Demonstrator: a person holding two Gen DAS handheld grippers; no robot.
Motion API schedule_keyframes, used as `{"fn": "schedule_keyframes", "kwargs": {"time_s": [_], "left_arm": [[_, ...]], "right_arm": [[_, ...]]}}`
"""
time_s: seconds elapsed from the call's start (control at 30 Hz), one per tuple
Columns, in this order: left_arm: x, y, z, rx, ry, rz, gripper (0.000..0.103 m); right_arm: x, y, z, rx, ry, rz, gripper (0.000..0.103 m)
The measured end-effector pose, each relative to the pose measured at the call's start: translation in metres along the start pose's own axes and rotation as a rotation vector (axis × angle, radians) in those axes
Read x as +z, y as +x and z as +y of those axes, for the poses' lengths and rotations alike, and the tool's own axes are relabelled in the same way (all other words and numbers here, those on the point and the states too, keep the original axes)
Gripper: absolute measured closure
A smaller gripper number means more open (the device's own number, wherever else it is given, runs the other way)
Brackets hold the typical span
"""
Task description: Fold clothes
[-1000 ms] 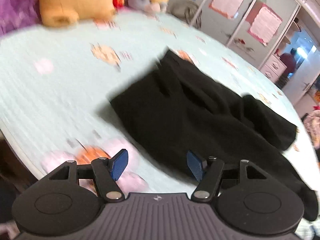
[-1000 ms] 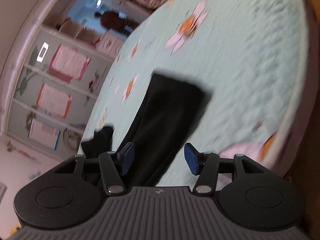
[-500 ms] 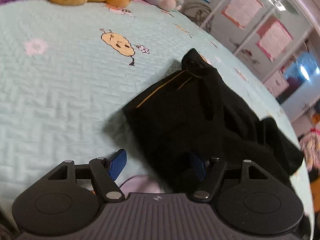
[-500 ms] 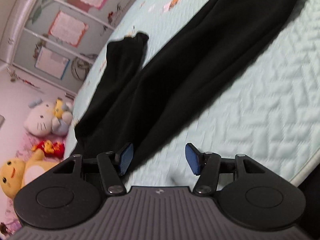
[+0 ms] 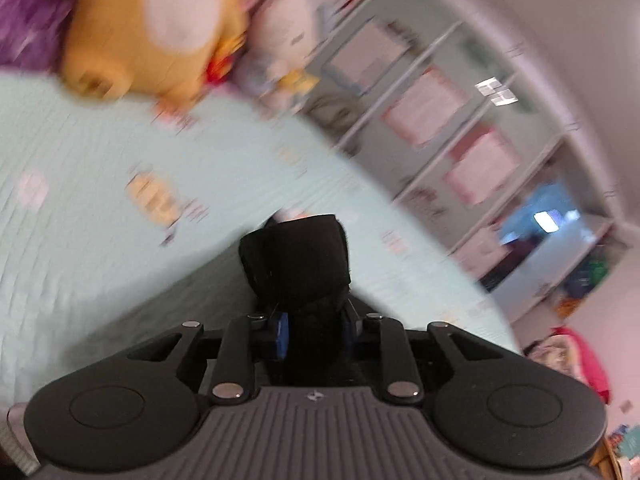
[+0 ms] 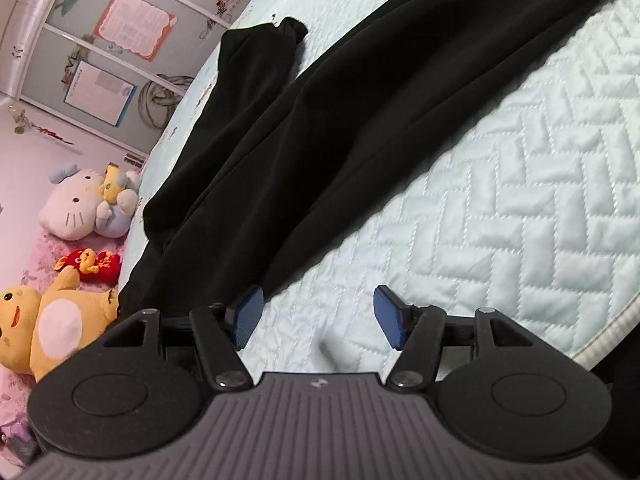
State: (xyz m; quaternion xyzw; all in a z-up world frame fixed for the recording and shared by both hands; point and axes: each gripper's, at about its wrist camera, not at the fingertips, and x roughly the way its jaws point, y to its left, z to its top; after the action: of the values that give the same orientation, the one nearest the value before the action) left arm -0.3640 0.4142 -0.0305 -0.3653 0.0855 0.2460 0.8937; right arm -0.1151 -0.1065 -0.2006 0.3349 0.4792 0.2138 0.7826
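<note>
Black trousers lie stretched across the pale green quilted bed, one leg running up to the right, the other folded over at the left. My left gripper is shut on a bunched part of the black trousers and holds it lifted above the bed; that view is blurred. My right gripper is open and empty, just above the quilt beside the trousers' near edge, its left fingertip next to the fabric.
Plush toys sit at the head of the bed: a yellow one, a white cat, also blurred in the left wrist view. A wardrobe stands beyond the bed. The bed's edge is at lower right.
My left gripper closed on the trousers and lifted the bunched fabric, swinging upward. My right gripper moved slightly closer to the quilt and stayed open.
</note>
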Motion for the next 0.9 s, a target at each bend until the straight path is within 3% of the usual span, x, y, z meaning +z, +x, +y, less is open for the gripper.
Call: {"fn": "schedule_keyframes", "kwargs": {"time_s": [0.1, 0.37, 0.5, 0.7, 0.83, 0.9], "left_arm": [[0.013, 0.0, -0.023, -0.028, 0.021, -0.017, 0.08], [-0.003, 0.03, -0.006, 0.113, -0.051, 0.086, 0.08], [-0.007, 0.026, 0.015, 0.145, -0.093, 0.102, 0.08], [0.03, 0.046, 0.021, 0.114, -0.2, 0.105, 0.08], [0.046, 0.081, 0.018, 0.181, -0.218, 0.142, 0.077], [0.044, 0.098, 0.019, 0.231, -0.197, 0.172, 0.075]], "right_arm": [[-0.002, 0.001, 0.003, 0.022, -0.01, 0.018, 0.039], [-0.014, 0.009, 0.006, 0.077, -0.004, 0.06, 0.038], [-0.006, 0.012, -0.006, 0.11, 0.079, 0.049, 0.038], [0.01, 0.009, -0.019, 0.103, 0.192, -0.03, 0.039], [0.026, 0.015, -0.03, 0.074, 0.323, -0.078, 0.042], [0.033, 0.02, -0.039, 0.059, 0.422, -0.095, 0.051]]}}
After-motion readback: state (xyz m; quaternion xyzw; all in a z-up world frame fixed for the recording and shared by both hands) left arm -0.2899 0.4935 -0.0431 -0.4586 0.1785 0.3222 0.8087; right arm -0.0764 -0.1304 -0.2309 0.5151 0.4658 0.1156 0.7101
